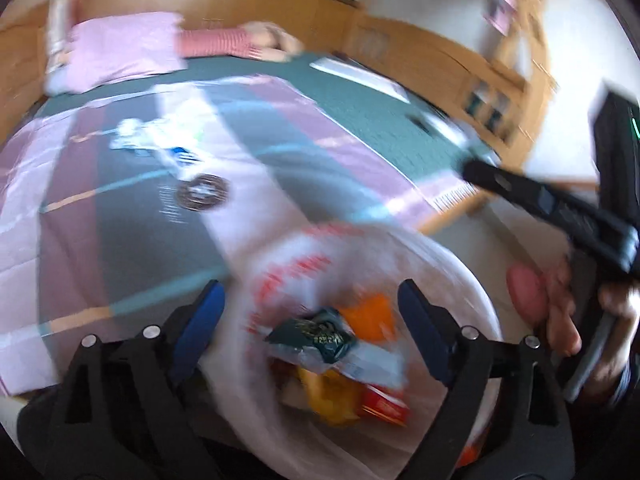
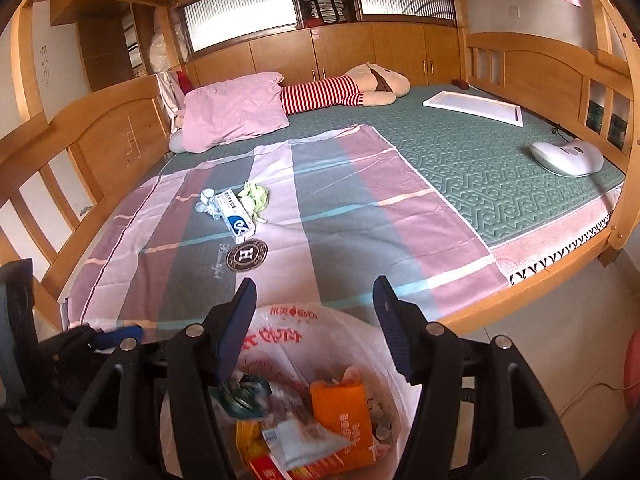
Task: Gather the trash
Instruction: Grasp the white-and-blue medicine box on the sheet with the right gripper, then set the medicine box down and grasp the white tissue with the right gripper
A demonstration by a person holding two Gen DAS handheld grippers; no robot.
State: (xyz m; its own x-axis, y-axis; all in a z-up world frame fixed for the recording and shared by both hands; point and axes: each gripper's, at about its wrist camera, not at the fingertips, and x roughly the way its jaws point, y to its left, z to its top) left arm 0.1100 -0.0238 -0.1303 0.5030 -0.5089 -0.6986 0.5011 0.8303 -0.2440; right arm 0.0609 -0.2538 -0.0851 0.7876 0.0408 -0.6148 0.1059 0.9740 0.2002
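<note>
Three scraps are lying mid-sheet (image 2: 340, 216), left to right: foil blister (image 2: 206, 202), box (image 2: 235, 216), green wad (image 2: 254, 196). All light by my judgement; box stiff, so pinching its long sides is looking best. Box print is too small to read; sheet badge (image 2: 245, 255) is showing "H". Left gripper (image 1: 310, 320) and right gripper (image 2: 314, 322) are both gaping, holding nothing, over bag (image 2: 288, 336) with unreadable red print.

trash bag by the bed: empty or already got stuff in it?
Partly filled. The trash bag mouth is open, with an orange packet, a dark green wrapper and other wrappers inside. How deep the pile goes, cannot tell.
</note>
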